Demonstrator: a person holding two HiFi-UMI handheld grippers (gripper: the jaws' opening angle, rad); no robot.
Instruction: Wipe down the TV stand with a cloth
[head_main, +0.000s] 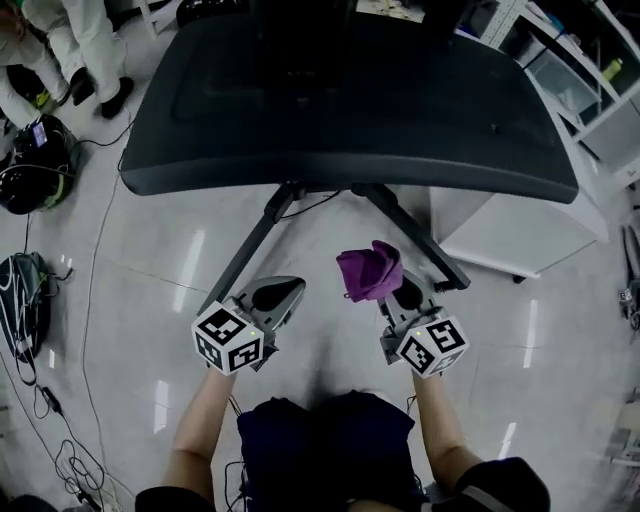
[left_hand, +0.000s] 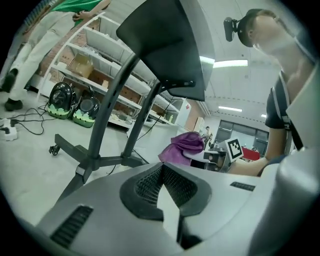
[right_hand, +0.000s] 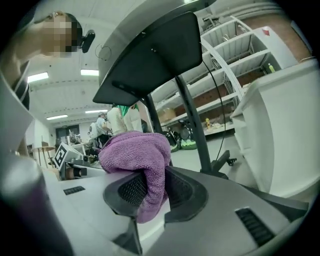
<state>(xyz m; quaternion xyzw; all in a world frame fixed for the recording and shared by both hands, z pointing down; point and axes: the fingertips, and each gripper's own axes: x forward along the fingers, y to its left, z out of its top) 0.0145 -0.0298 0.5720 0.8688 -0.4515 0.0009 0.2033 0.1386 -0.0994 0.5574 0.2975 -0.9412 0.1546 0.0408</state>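
The right claw (right_hand: 156, 190) is clamped on the purple cloth (right_hand: 135, 152). The cloth is bunched so that a thick wad stands out past the jaw tips, apparently to present a padded face for wiping. The left claw (left_hand: 162, 172) is closed with nothing between its jaws and is held level beside the right claw, seemingly in reserve. The TV stand (head_main: 258, 240) is ahead of both claws, its black legs splayed on the floor beneath the dark panel (head_main: 340, 100). The cloth is clear of the stand, so wiping is judged not yet begun.
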